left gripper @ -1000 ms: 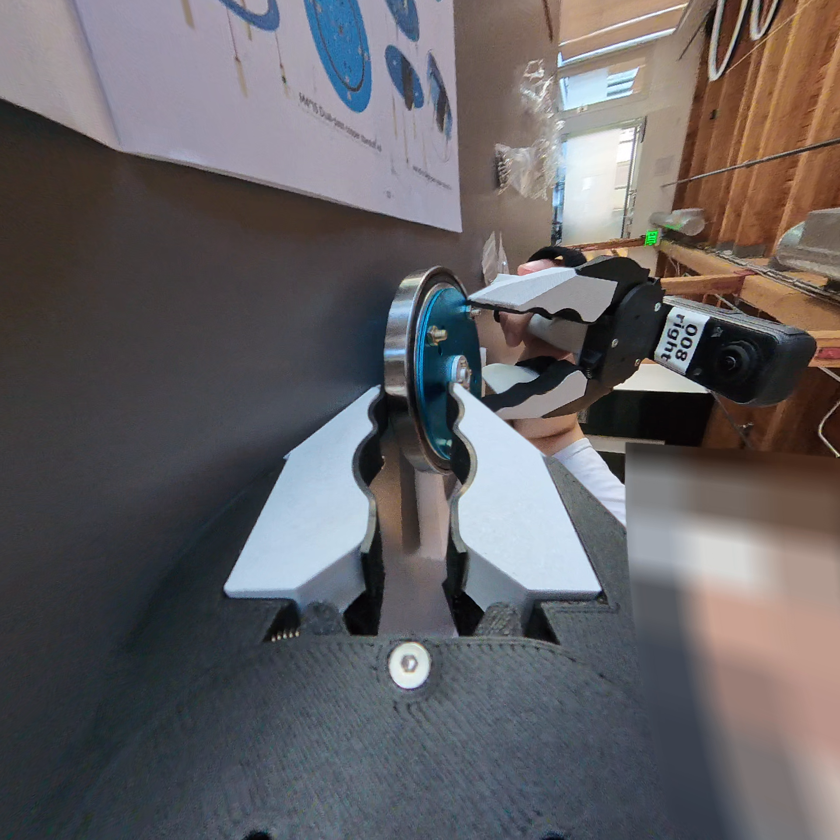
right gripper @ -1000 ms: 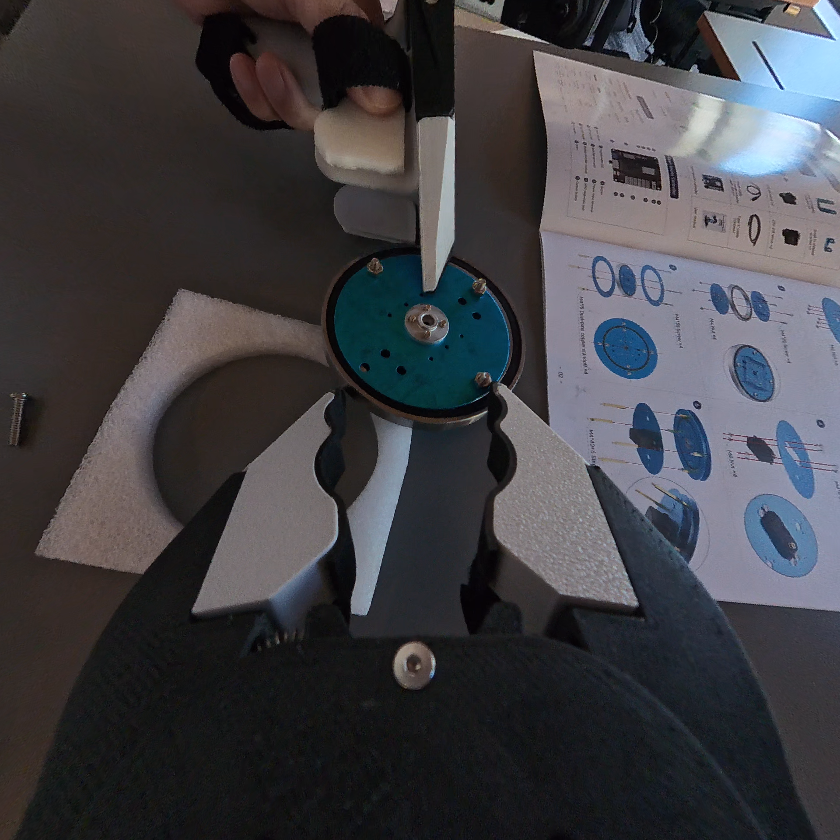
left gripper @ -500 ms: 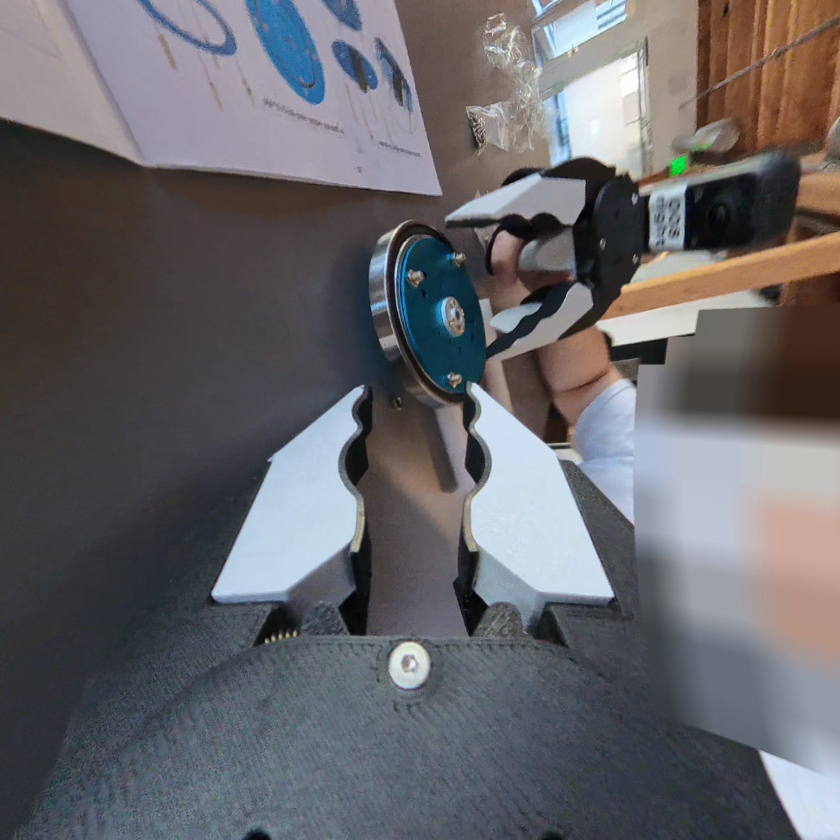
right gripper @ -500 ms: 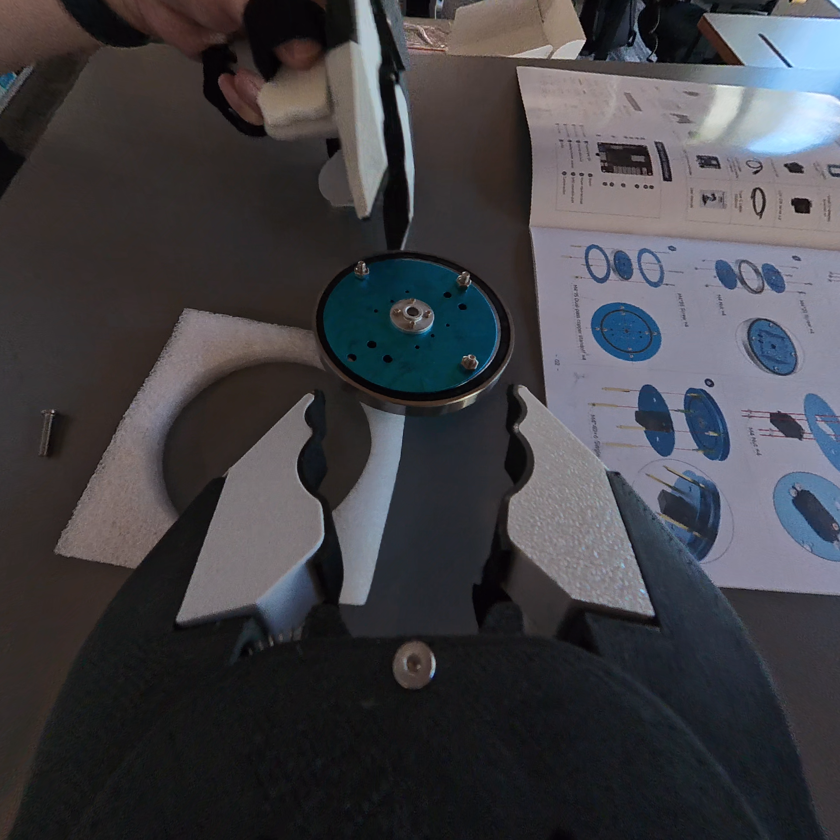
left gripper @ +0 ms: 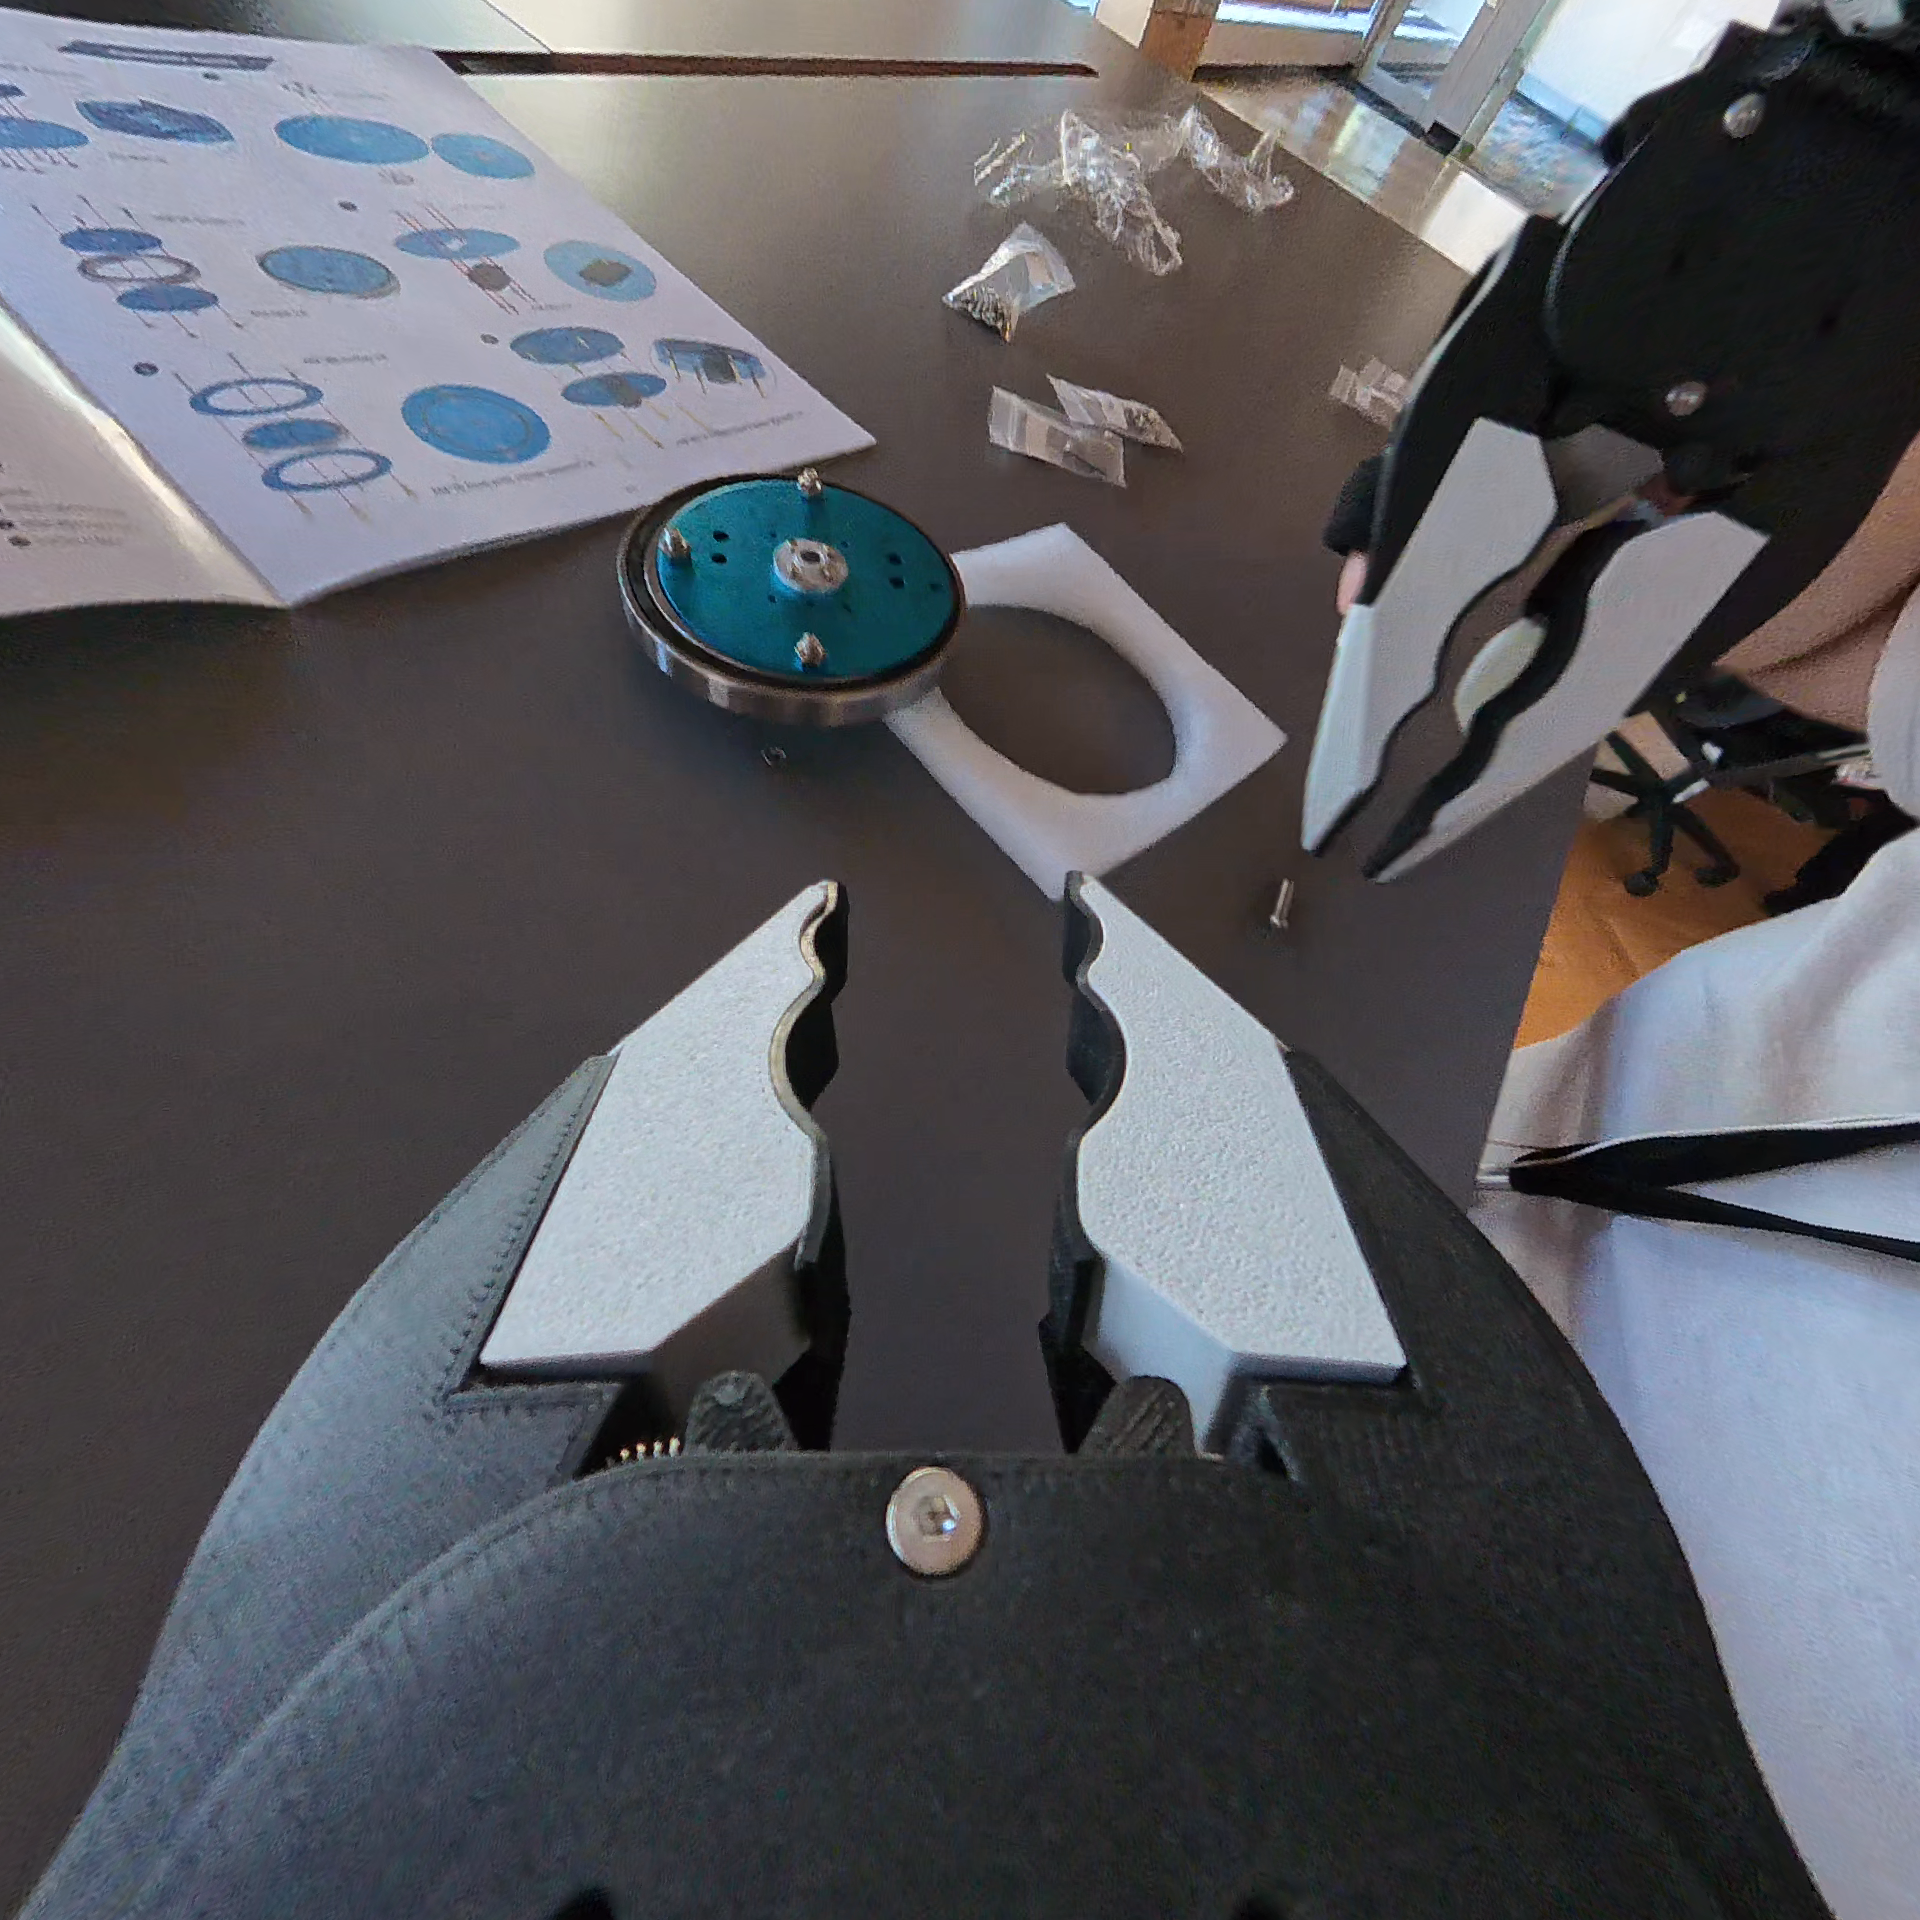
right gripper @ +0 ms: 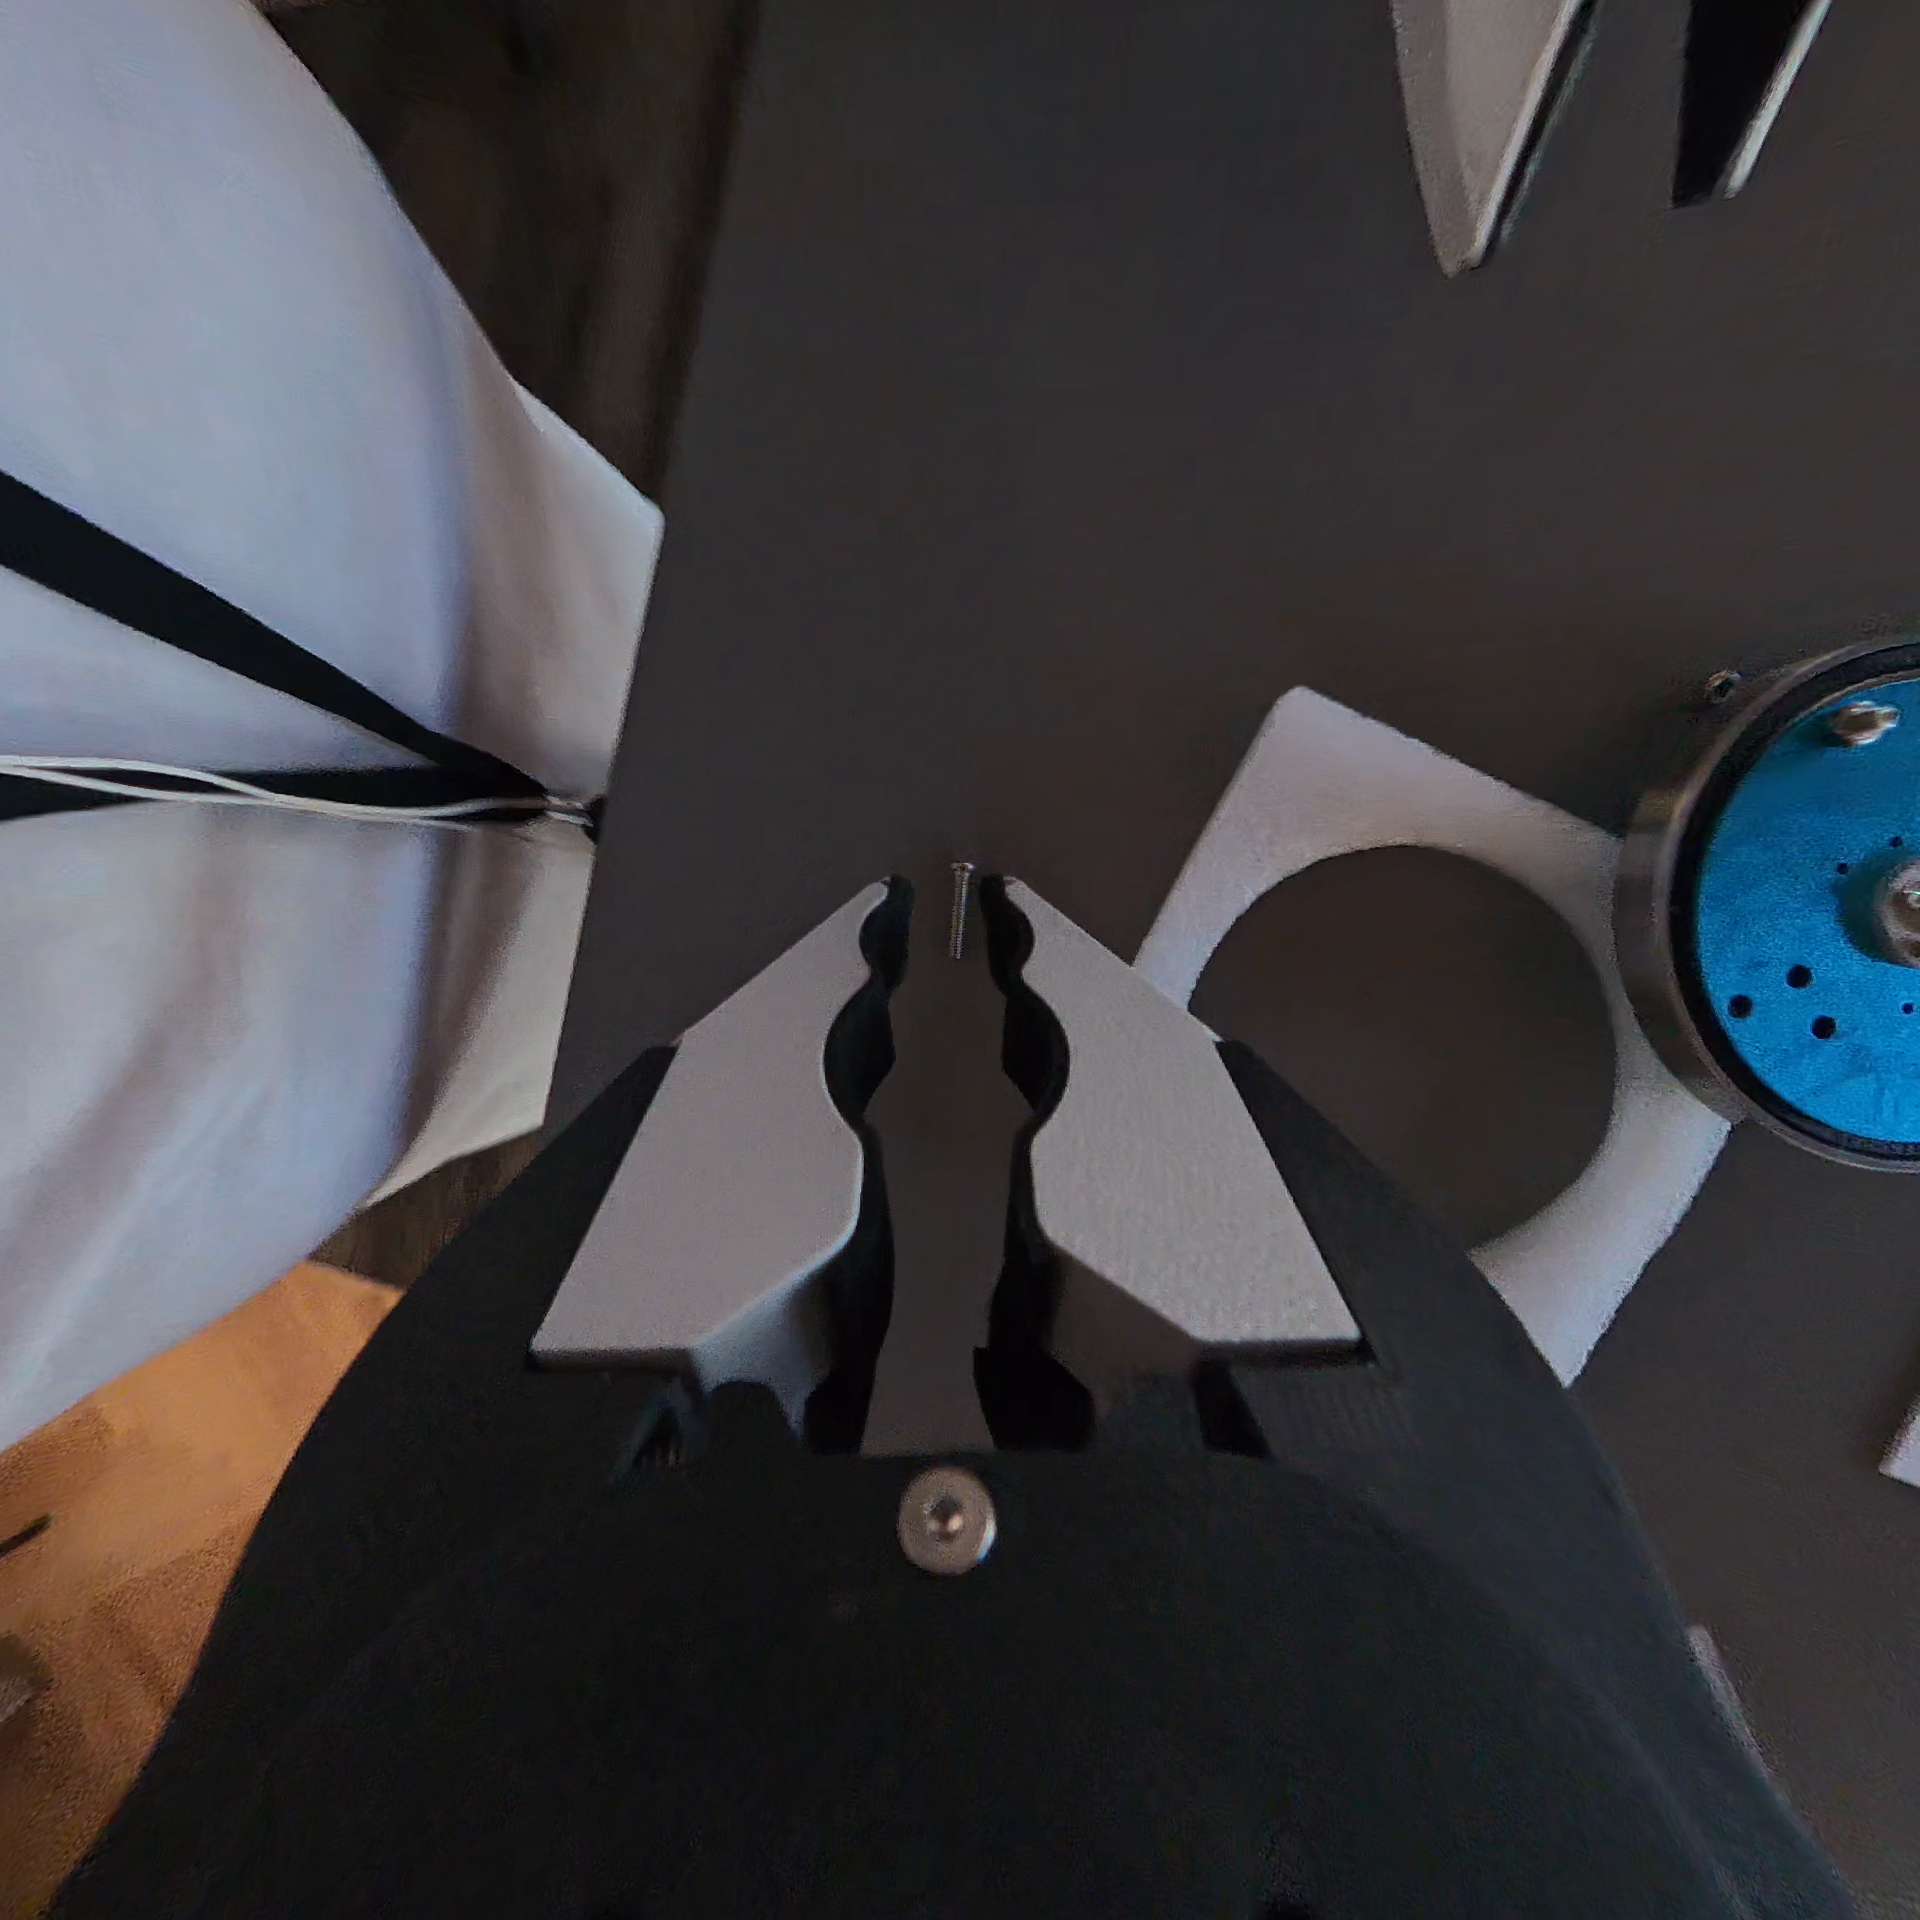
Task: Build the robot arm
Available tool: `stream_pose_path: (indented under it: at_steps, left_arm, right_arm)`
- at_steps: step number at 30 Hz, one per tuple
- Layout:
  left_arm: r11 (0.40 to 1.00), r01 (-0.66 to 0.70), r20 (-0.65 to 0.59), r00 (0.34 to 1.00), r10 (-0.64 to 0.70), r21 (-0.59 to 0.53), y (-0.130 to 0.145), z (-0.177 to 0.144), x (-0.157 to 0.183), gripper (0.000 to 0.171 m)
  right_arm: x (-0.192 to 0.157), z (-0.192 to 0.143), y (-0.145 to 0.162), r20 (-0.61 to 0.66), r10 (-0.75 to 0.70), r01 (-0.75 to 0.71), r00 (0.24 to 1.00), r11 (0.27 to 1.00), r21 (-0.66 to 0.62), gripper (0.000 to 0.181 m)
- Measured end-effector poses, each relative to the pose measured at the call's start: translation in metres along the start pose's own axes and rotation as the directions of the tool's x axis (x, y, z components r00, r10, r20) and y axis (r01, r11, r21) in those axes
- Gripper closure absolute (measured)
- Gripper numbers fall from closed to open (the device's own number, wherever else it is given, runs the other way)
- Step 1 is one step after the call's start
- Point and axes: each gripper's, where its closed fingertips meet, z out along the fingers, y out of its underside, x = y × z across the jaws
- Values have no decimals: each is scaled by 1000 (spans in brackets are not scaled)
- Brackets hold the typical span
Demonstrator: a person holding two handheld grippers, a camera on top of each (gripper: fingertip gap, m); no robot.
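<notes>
My left gripper (left gripper: 951, 888) is open and empty, hovering over the dark table (left gripper: 312, 935), short of a teal disc in a metal ring (left gripper: 790, 603) that lies flat. My right gripper (right gripper: 945, 883) points down at a small metal screw (right gripper: 960, 909) on the table. The screw shows between its fingertips, which stand narrowly apart and do not touch it. The left wrist view shows the right gripper (left gripper: 1349, 860) just above that screw (left gripper: 1283, 899). The disc (right gripper: 1808, 935) lies at the right edge of the right wrist view.
A white foam square with a round hole (left gripper: 1091, 810) lies partly under the disc. An open illustrated manual (left gripper: 312, 312) lies to the far left, and small plastic bags (left gripper: 1081, 426) lie beyond. A person's white garment (right gripper: 208, 623) is at the table's edge. About 11 cm separates my left fingertips from the disc (right gripper: 1808, 935). Look for it in the left wrist view (left gripper: 880, 593) too.
My left gripper opened off the disc's rim and drew back. My right gripper swung away from the disc to the screw, and its jaws narrowed around it.
</notes>
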Motion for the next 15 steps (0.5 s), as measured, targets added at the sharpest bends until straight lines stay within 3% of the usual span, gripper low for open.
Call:
stream_pose_path:
  at_steps: [4, 8, 12, 15]
  left_arm:
    - [1000, -4, 8, 1000, 4, 8, 12, -17, 11, 131]
    - [1000, 0, 20, 1000, 0, 27, 21, -37, 12, 131]
    - [999, 4, 8, 1000, -5, 35, 33, -50, 9, 133]
    - [997, 57, -90, 995, -52, 58, 36, -50, 20, 141]
  right_arm:
    - [2, 16, 7, -15, 63, -64, 998, 979, -193, 167]
    - [5, 23, 17, -54, 92, -104, 994, 951, -292, 167]
    - [5, 23, 17, -93, 108, -129, 990, 956, -265, 178]
    - [14, 22, 13, -225, 46, -87, 973, 981, -174, 179]
